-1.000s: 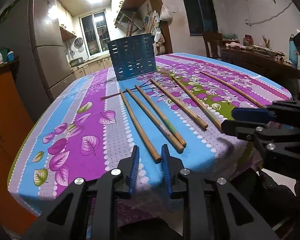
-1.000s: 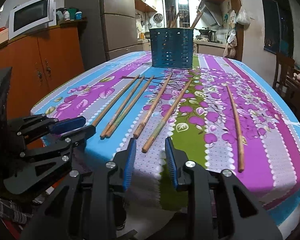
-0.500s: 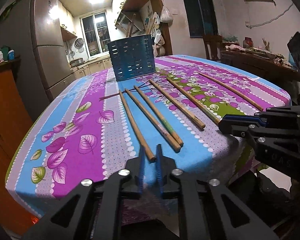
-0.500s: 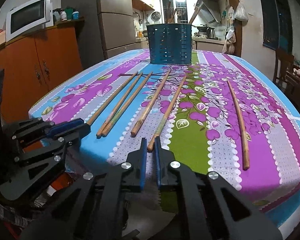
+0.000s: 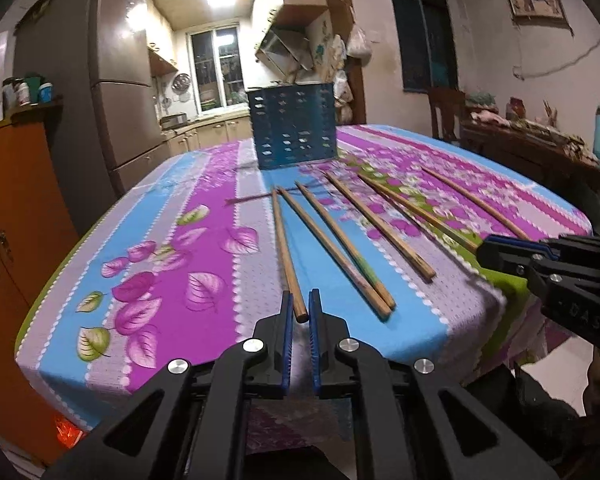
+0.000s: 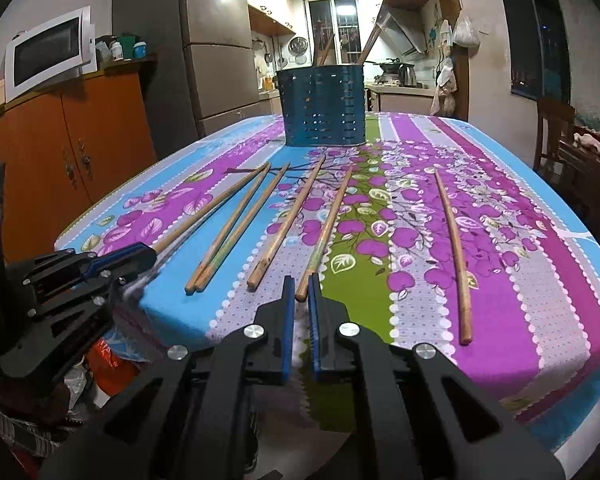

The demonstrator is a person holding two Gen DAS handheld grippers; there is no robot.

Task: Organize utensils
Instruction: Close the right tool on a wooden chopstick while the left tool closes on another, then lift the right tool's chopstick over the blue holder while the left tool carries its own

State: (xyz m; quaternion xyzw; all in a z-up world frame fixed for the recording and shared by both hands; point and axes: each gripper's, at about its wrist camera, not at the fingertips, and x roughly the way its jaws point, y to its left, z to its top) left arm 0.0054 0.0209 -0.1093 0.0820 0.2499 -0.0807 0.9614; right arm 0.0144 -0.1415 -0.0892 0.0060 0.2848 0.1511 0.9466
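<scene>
Several wooden chopsticks lie side by side on the flowered tablecloth, thick ends toward me. A dark blue perforated utensil holder (image 5: 293,126) stands at the table's far end; it also shows in the right wrist view (image 6: 322,106) with a few sticks in it. My left gripper (image 5: 299,310) has its jaws narrowed around the near end of the leftmost chopstick (image 5: 285,244). My right gripper (image 6: 301,294) has its jaws narrowed around the near end of the fifth chopstick (image 6: 327,224). Both chopsticks still rest on the cloth.
The table (image 5: 172,248) has its front edge just under both grippers. An orange cabinet (image 6: 72,148) and a fridge (image 6: 216,48) stand to the left. A lone chopstick (image 6: 452,248) lies far right. A wooden side table (image 5: 532,148) with clutter stands at the right.
Both grippers moved forward to the table's edge and narrowed from wide open, each now straddling the near end of a chopstick.
</scene>
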